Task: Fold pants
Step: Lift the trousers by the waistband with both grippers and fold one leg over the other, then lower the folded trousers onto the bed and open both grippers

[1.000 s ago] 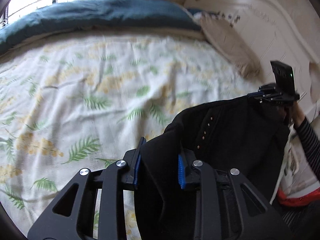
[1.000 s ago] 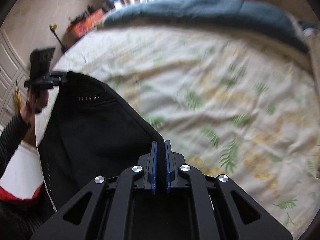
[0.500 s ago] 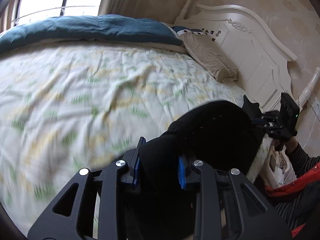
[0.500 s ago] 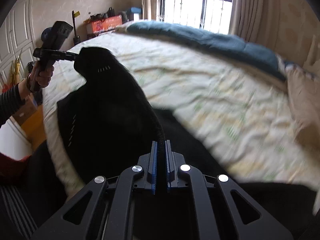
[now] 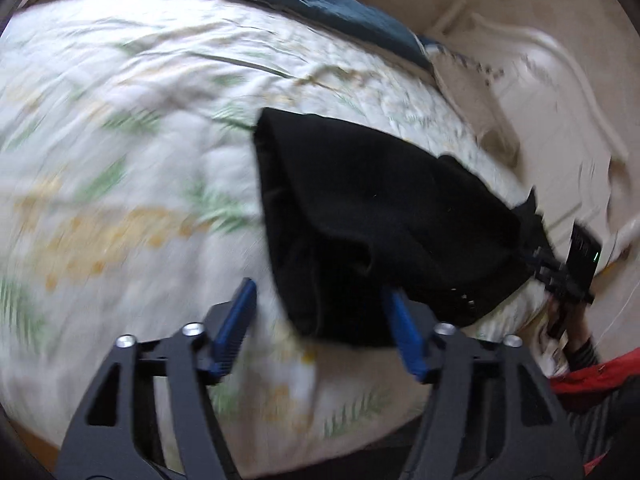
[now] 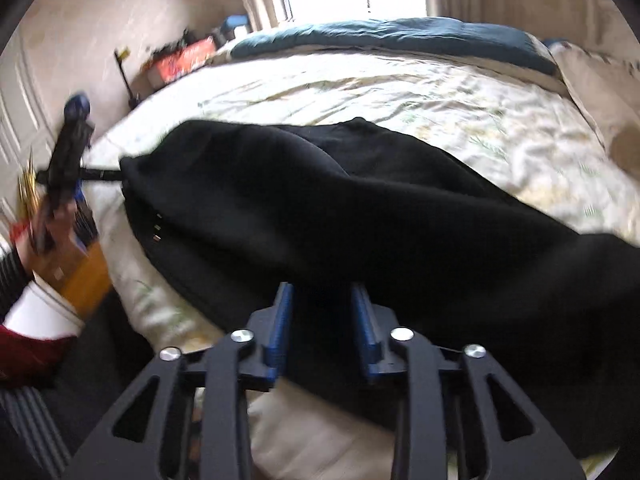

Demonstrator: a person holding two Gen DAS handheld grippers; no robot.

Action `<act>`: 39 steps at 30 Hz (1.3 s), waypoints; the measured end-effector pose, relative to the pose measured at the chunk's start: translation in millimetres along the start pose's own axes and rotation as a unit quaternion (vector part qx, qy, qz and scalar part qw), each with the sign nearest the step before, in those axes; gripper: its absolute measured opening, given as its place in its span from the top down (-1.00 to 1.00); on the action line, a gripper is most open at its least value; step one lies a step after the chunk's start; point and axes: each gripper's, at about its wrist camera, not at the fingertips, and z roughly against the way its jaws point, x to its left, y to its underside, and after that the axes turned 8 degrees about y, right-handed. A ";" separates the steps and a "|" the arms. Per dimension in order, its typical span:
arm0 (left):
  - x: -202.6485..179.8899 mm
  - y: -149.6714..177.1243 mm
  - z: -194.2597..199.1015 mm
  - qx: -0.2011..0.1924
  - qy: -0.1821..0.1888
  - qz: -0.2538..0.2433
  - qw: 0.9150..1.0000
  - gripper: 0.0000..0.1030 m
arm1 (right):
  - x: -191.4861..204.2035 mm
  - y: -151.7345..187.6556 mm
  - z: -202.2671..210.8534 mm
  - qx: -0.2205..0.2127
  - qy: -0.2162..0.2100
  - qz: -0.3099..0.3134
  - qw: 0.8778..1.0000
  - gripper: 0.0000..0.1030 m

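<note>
- our left gripper [image 5: 320,312] gapes wide over the bed, its blue pads apart and clamped on nothing.
- black pants [image 5: 384,216] sprawl across the leaf-print bedsheet [image 5: 120,160].
- our right gripper [image 6: 322,312] stands partly open, dark cloth lying between its pads, unpinched.

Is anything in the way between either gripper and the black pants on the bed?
Nothing visible does. The black pants lie on the floral bedspread, right at the open left gripper and right gripper; the pillow lies well aside.
</note>
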 end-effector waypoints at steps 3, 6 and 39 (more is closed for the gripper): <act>3.2 13.2 15.5 -0.035 0.034 0.061 0.997 -0.29 | -8.3 10.1 10.8 -0.007 -0.033 -0.066 0.997 0.35; -9.5 20.9 17.7 -0.067 0.073 0.106 0.989 -0.30 | -19.0 19.9 11.0 -0.011 -0.088 -0.151 0.984 0.13; -15.6 5.7 -43.7 -0.112 -0.019 0.263 0.958 0.78 | -24.5 27.6 -48.3 -0.019 -0.151 -0.437 0.886 0.82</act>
